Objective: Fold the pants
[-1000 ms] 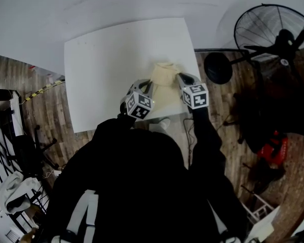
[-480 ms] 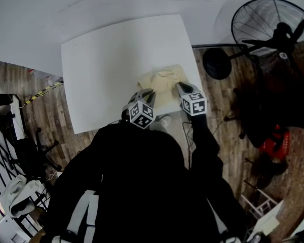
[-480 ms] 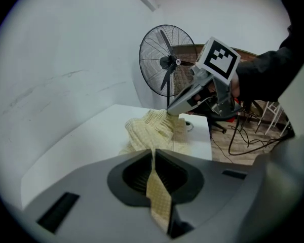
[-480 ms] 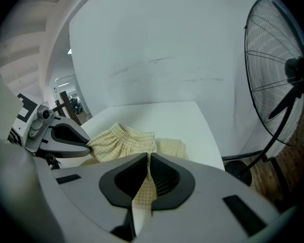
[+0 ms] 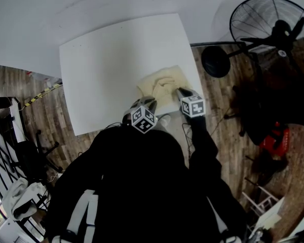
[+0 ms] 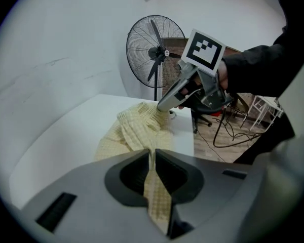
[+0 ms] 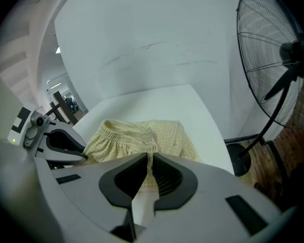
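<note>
Pants (image 5: 164, 85), pinched by left tongs (image 6: 153, 156), right tongs (image 7: 149, 158), possibly at hem

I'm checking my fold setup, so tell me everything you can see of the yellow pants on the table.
The pants are pale yellow with a fine check, thin soft cloth by the look of it, with a gathered elastic waistband. They lie rumpled and partly spread on the white table, toward its near right corner. The left tool and the right tool are each shut on a pinch of the fabric.
</note>
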Motion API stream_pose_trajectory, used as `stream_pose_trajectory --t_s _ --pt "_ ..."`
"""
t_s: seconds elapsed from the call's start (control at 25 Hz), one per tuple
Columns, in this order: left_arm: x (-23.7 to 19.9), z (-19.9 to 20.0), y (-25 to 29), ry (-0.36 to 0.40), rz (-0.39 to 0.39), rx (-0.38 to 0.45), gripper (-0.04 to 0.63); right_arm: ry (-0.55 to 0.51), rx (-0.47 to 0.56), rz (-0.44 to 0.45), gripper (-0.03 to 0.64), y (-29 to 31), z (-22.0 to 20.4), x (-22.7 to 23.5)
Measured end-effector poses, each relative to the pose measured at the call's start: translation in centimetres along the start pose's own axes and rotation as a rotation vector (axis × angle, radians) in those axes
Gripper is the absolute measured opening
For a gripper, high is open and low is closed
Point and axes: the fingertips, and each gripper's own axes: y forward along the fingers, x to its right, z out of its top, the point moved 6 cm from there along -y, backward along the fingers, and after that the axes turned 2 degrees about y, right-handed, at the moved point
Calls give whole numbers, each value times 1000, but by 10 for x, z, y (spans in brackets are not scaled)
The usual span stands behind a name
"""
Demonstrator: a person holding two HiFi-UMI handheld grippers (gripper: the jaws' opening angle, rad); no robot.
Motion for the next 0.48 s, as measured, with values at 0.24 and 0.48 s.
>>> stream_pose_trajectory --t_s 0.24,0.48 --pt "-3 2 -13 -29 0 27 34 55 35 -15 39 -11 -4 -3" --pt "-15 5 -29 -73 20 73 37 83 89 -14 51 -24 6 -14"
